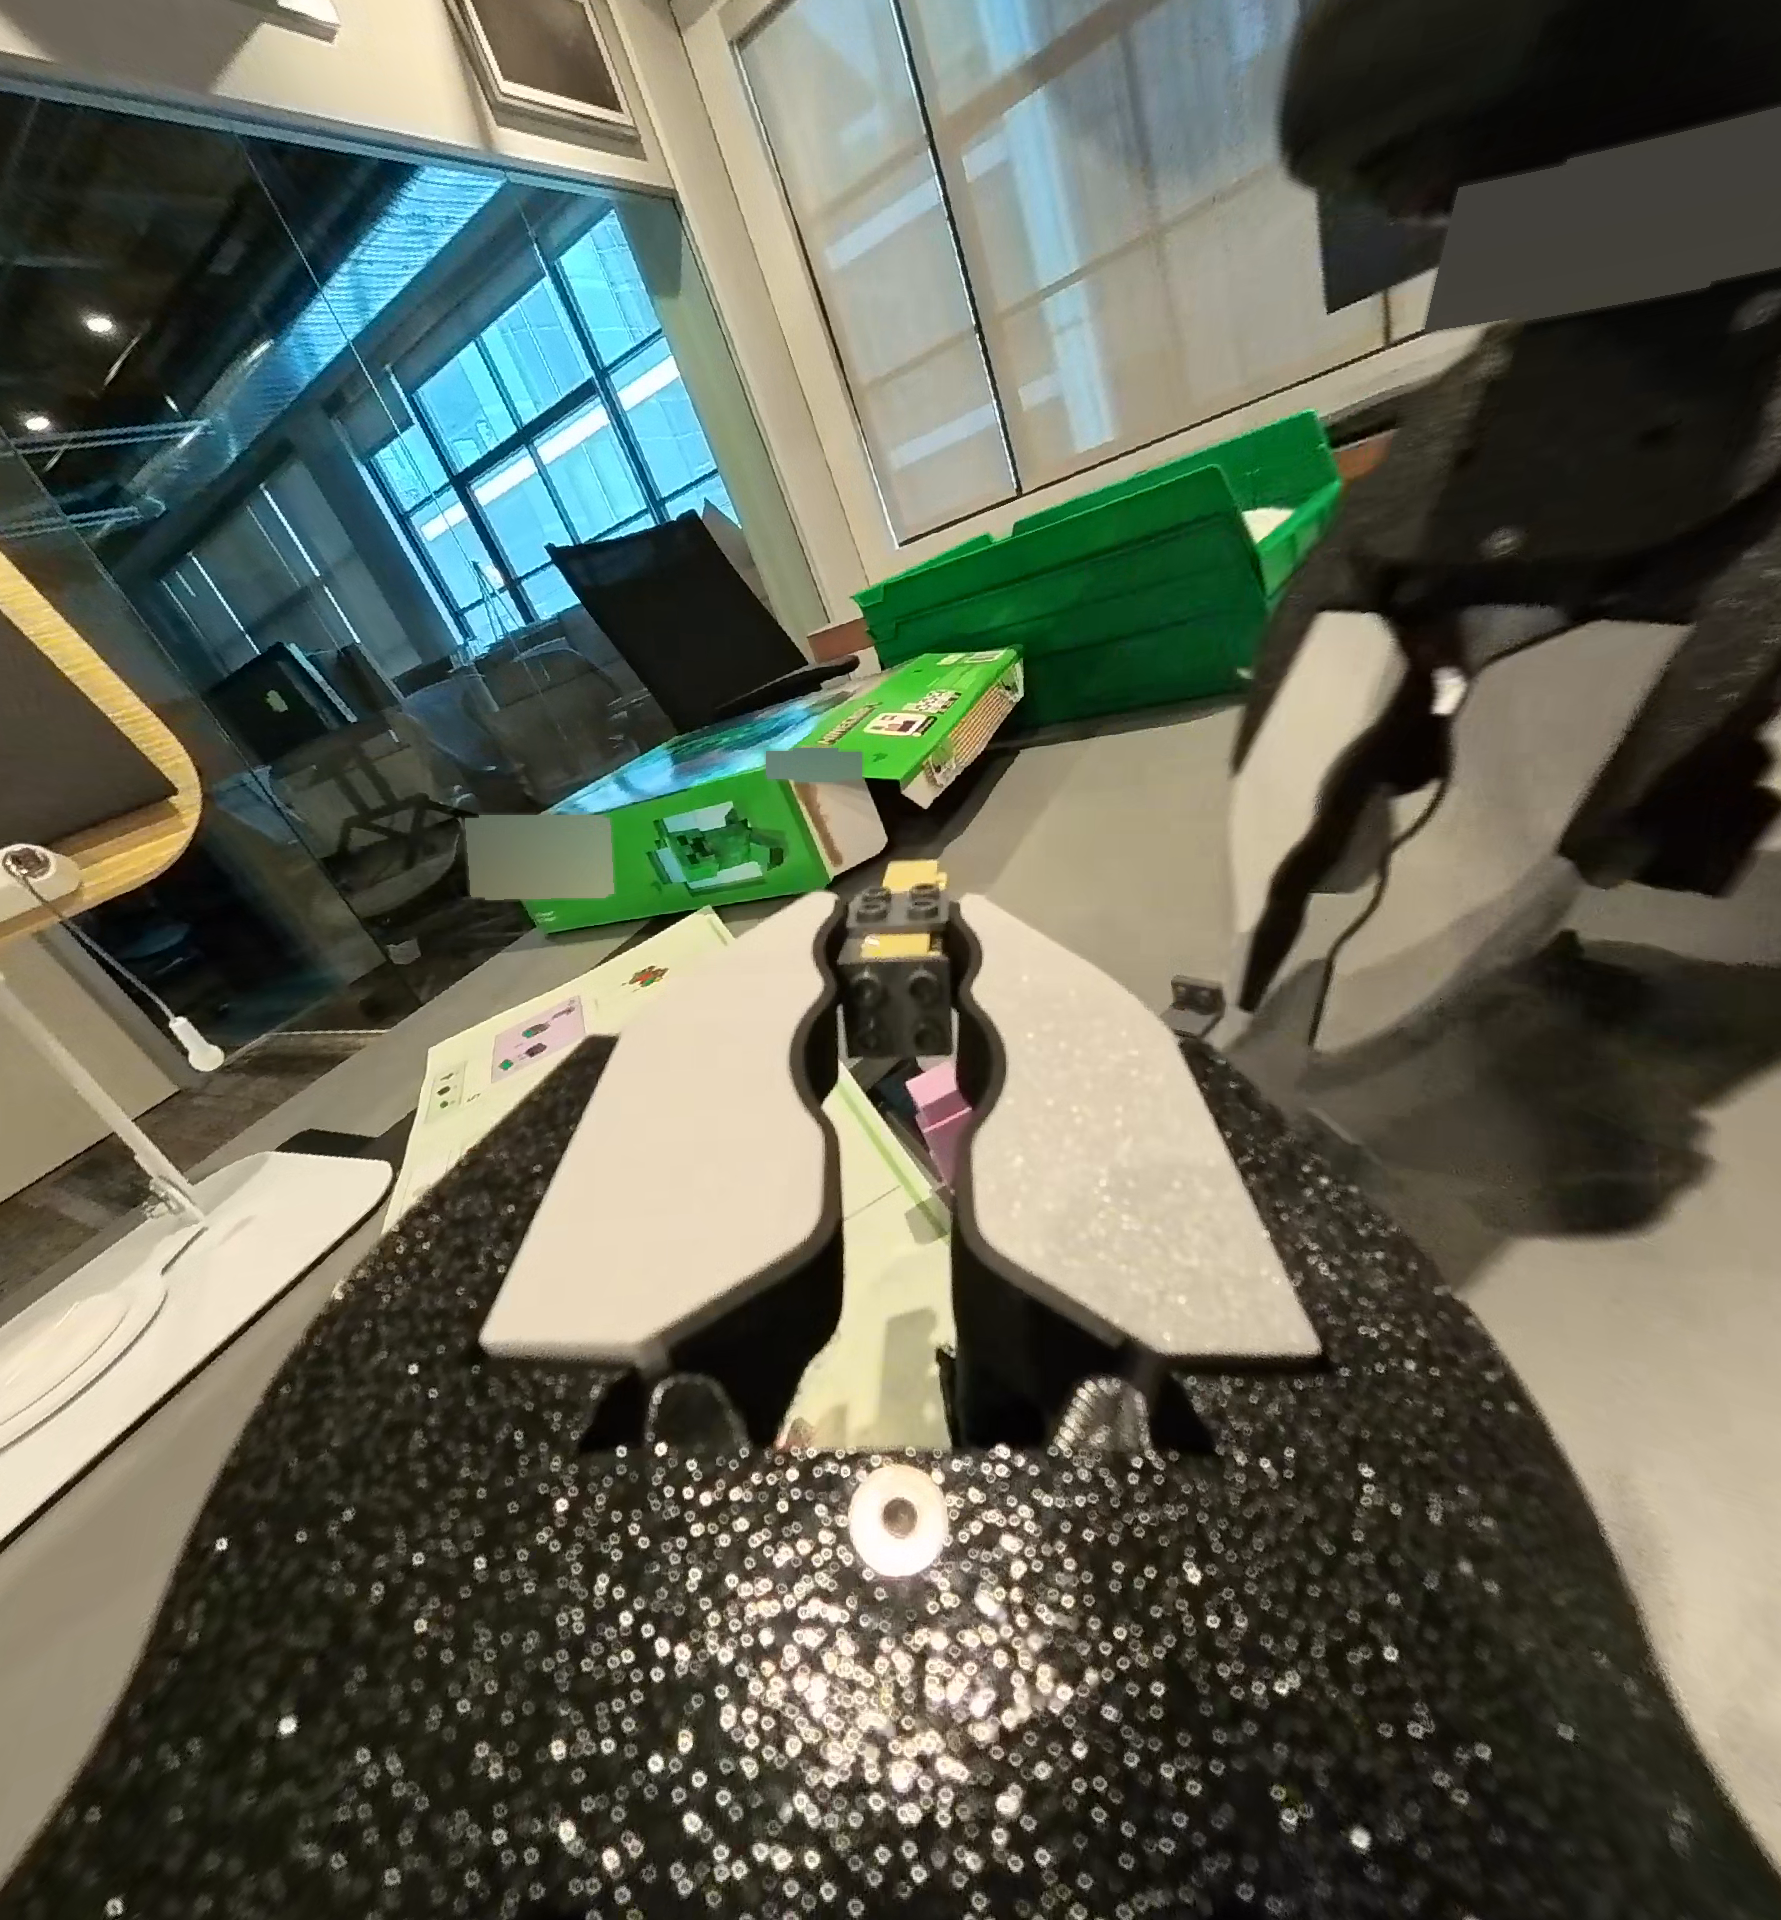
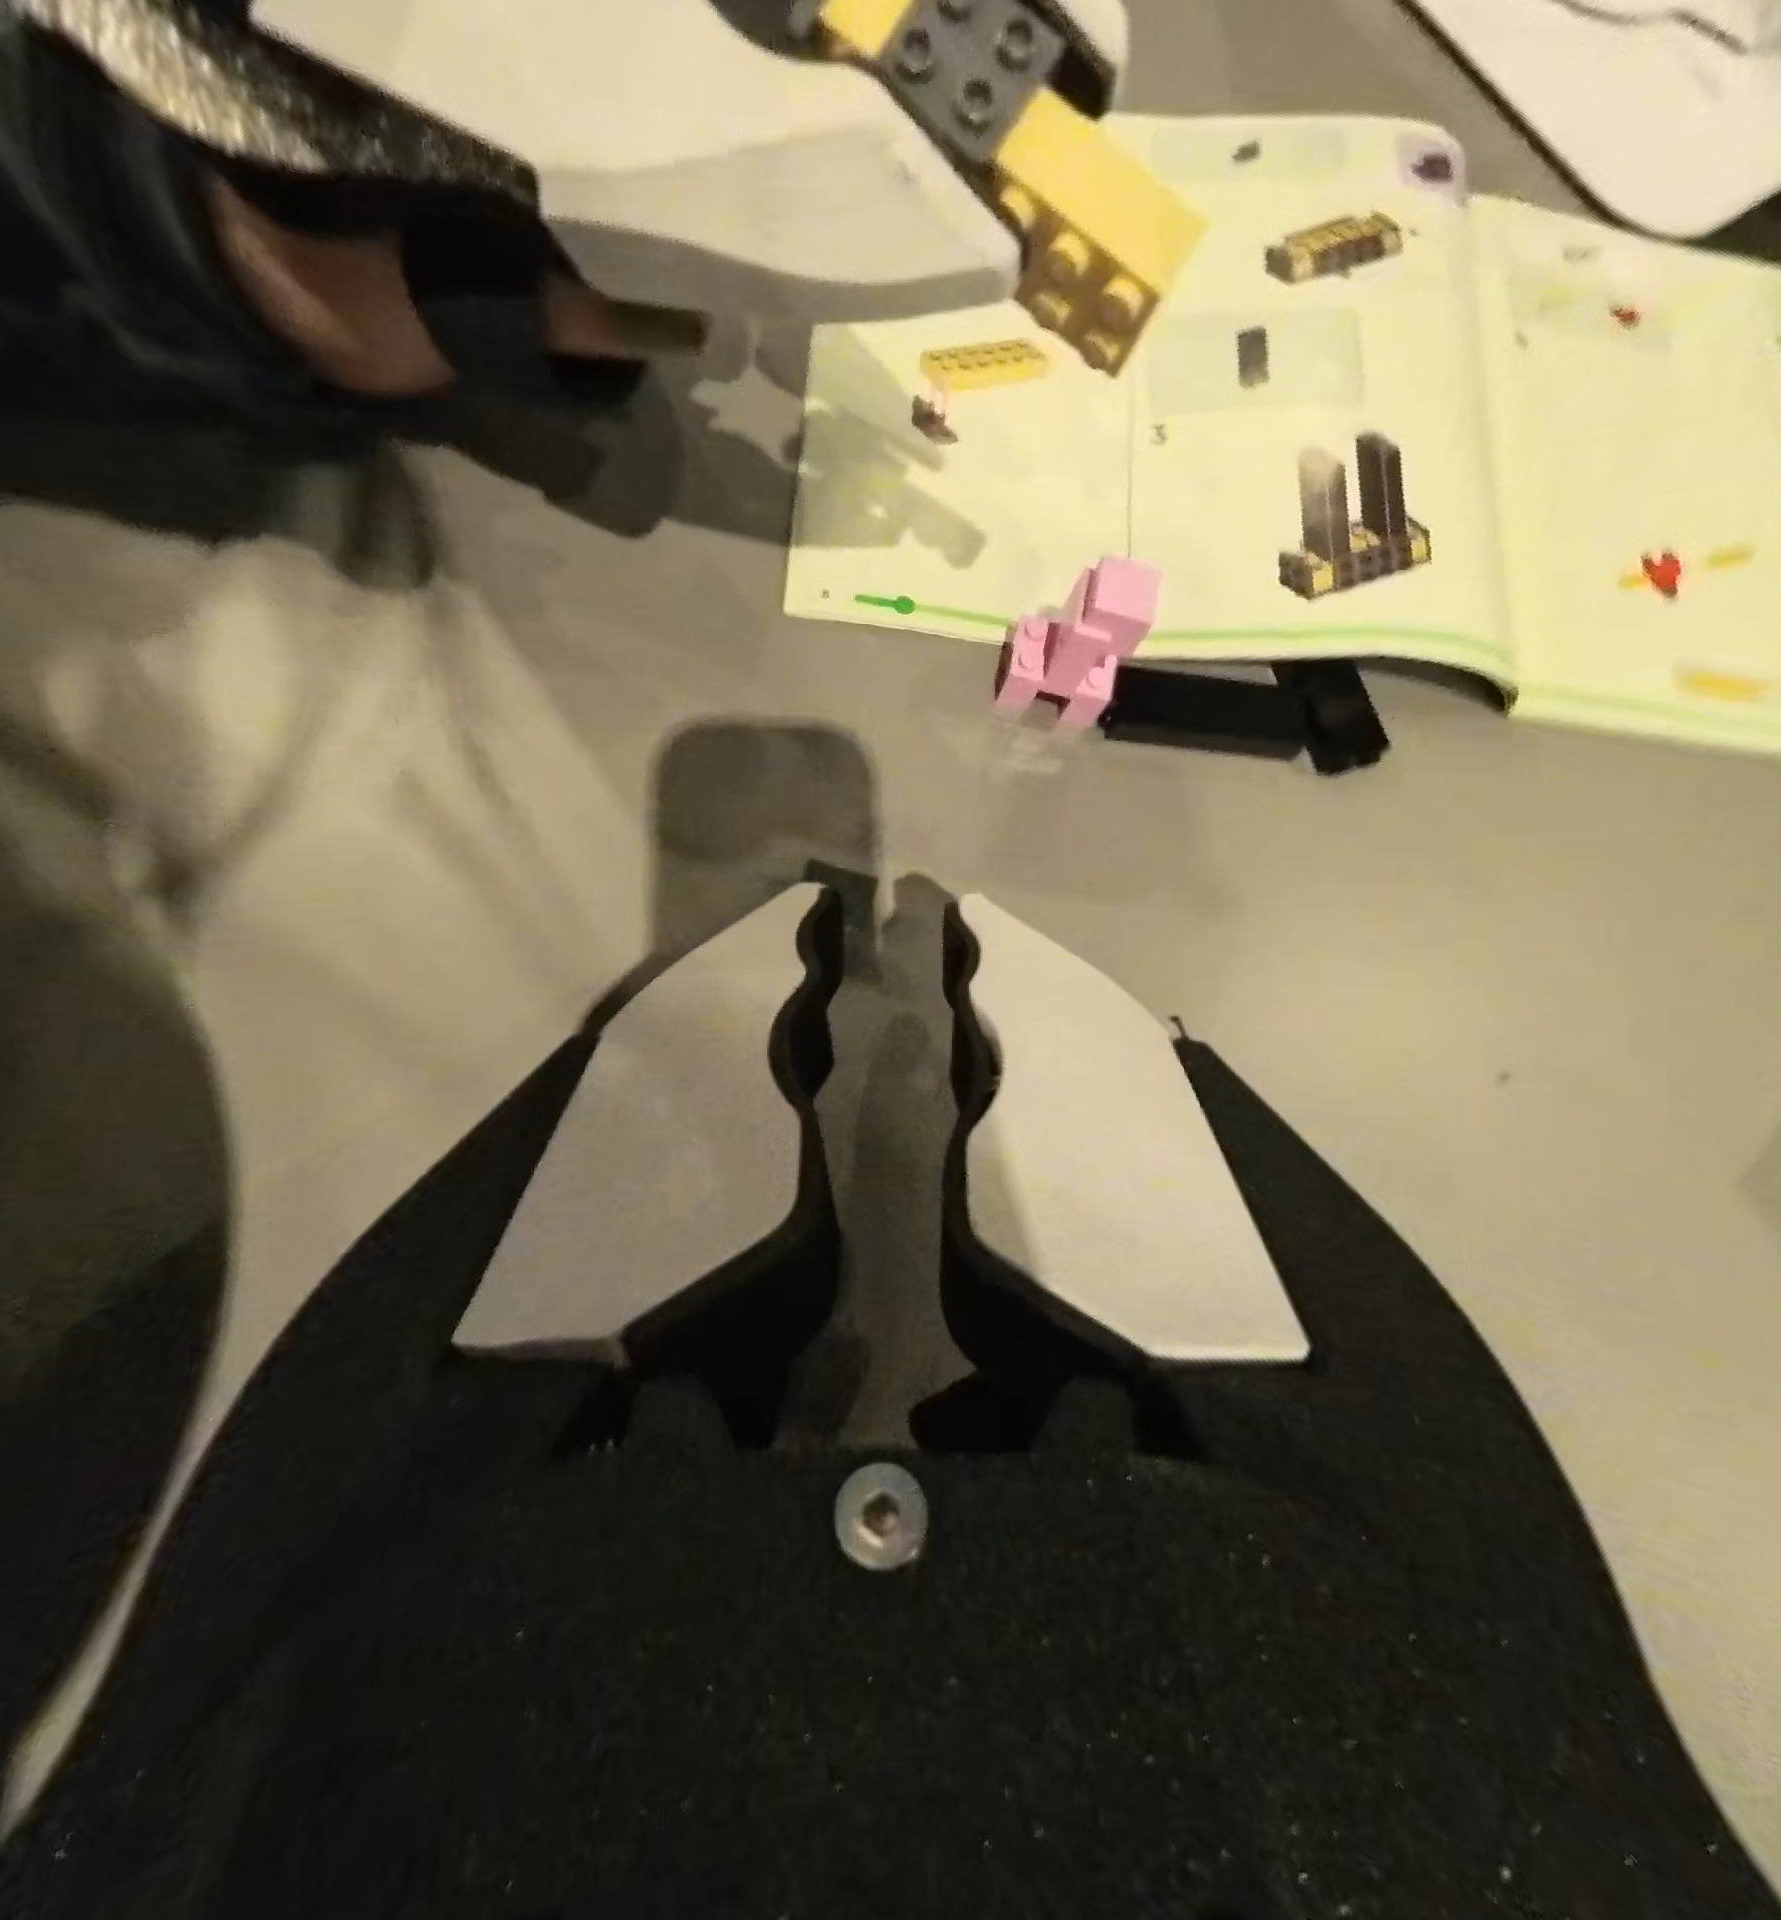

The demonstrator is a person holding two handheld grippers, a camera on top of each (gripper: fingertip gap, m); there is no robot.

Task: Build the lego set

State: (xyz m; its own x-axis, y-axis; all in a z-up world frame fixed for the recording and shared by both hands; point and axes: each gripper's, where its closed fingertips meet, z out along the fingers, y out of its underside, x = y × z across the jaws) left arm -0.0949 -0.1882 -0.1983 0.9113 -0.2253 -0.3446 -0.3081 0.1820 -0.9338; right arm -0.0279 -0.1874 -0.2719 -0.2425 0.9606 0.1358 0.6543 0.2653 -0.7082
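Left claw (image 1: 894,971) around black-yellow assembly (image 1: 896,997)

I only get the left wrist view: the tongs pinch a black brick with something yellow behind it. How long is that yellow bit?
Observer: In the brick stack, the yellow brick juts well past the left tongs.
Operator: And that pink thing underneath?
Observer: A small pink lego figure, standing at the near edge of the open instruction booklet.
Operator: Anything beside it?
Observer: A black piece lies flat along the booklet's edge.
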